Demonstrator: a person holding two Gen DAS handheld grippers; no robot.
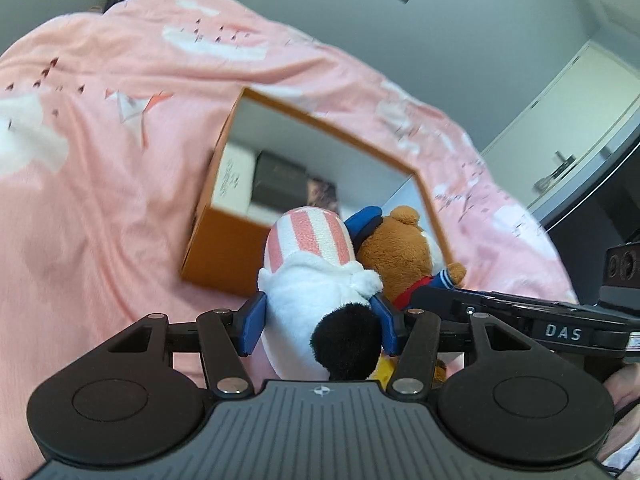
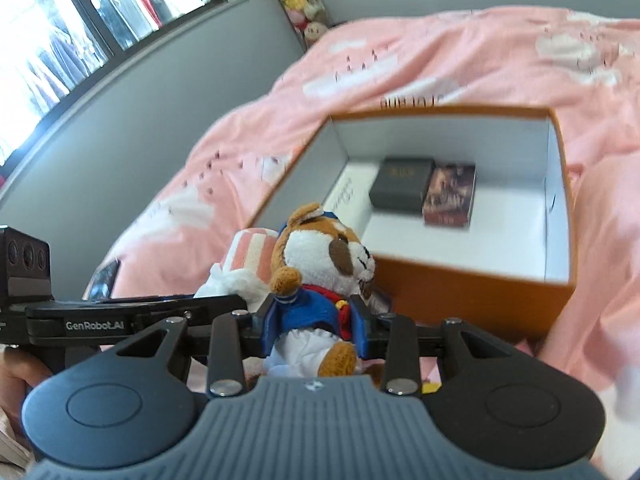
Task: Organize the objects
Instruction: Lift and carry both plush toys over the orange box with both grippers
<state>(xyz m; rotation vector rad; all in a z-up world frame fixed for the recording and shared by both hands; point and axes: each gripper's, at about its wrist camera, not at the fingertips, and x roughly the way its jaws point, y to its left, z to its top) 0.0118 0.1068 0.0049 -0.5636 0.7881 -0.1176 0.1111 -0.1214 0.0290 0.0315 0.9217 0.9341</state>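
Two soft toys are up off the bed at once, one in each tool. On the left, the left gripper has its blue pads pressed into the sides of a white plush with a pink-striped hat, jaws about half spread around its fat body; the hat points ahead of the fingers and the black end hangs back toward the handle. Just to its right, touching it, the right gripper pinches a brown bear in a blue sailor suit round the waist, jaws fairly narrow, head ahead of the fingertips, legs dangling behind.

Ahead of both and a little lower sits the orange box on the pink duvet, its white inside open and holding a dark case and a printed pack at the far side.

My guess is the toys go in next. Best to separate the hands first so the plushes stop rubbing, clear the near wall, and set them on the bare near floor, not on the small boxes.
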